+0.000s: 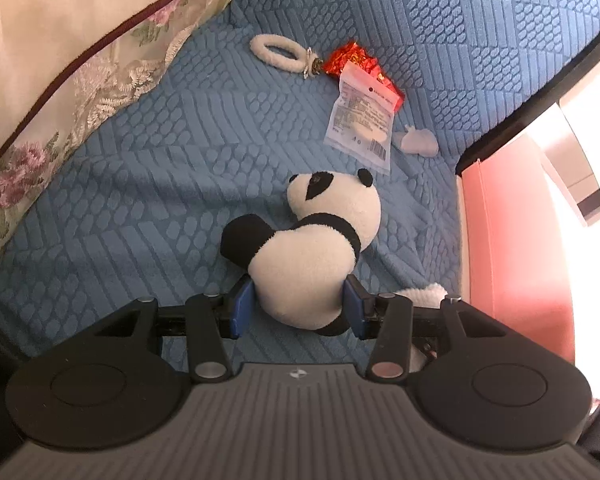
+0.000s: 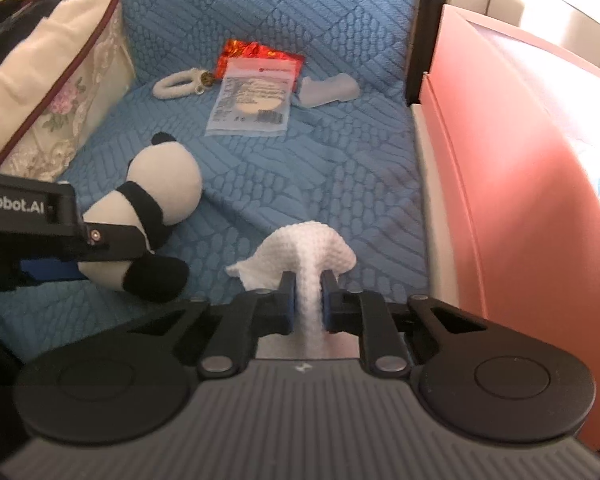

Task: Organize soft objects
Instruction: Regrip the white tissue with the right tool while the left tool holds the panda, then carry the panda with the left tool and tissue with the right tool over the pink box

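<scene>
In the left wrist view the left gripper (image 1: 298,304) sits at the lower centre of the frame, its blue pads pressed against both sides of the panda plush (image 1: 316,240), which lies on the blue quilted cover (image 1: 140,200) with its head toward the middle of the frame. In the right wrist view the right gripper (image 2: 309,300) at lower centre pinches a fold of the white knitted cloth (image 2: 300,252), whose loose part bunches up just above the fingertips. Above the panda, toward the upper centre, lie a clear plastic packet (image 1: 360,120) overlapping a red foil wrapper (image 1: 356,60), with a white fluffy hair tie (image 1: 278,54) touching the wrapper's left end and a small pale translucent piece (image 1: 418,142) just right of the packet. A floral cushion (image 1: 80,60) fills the upper left, and a pink panel (image 1: 516,248) borders the cover on the right.
</scene>
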A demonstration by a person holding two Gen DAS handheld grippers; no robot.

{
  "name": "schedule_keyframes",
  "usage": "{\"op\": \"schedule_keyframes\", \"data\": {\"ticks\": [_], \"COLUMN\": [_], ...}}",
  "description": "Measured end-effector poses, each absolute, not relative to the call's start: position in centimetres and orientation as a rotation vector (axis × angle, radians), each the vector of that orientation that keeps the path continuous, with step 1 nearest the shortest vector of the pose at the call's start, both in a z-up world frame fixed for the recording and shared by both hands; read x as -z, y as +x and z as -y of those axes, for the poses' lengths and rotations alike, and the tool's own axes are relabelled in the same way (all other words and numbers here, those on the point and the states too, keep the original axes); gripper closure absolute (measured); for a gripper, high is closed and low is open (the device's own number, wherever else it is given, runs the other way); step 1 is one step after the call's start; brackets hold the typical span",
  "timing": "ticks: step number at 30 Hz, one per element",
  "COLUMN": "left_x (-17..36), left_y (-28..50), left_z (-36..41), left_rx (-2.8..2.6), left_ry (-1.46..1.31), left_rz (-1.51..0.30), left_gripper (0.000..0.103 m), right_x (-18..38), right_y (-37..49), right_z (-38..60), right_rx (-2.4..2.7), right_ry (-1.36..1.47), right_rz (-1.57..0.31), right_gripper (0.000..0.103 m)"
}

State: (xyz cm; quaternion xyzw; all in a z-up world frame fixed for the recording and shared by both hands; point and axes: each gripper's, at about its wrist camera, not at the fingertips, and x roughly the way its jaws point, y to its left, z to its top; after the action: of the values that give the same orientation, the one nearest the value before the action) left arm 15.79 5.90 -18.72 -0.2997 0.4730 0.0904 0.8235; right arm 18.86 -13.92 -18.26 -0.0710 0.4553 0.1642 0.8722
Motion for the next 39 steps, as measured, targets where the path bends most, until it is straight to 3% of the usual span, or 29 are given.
{"op": "schedule_keyframes", "data": {"ticks": [27, 39], "left_x": [14.8, 10.4], "left_y": [14.1, 13.5], "left_z": [-4.6, -2.3], "left_rx": [-0.185, -0.161], "left_ry": [-0.627, -0.572], "left_rz": [-0.936, -0.897], "left_gripper": [0.053, 0.053], "right_x": [11.7, 8.1], "right_y": [16.2, 16.2], "right_z": [20.1, 21.9], "right_rx": [-0.353, -0.390], "right_ry": [-0.050, -0.015], "right_rz": [-0.919, -0.878], "right_gripper": [0.091, 0.091]}}
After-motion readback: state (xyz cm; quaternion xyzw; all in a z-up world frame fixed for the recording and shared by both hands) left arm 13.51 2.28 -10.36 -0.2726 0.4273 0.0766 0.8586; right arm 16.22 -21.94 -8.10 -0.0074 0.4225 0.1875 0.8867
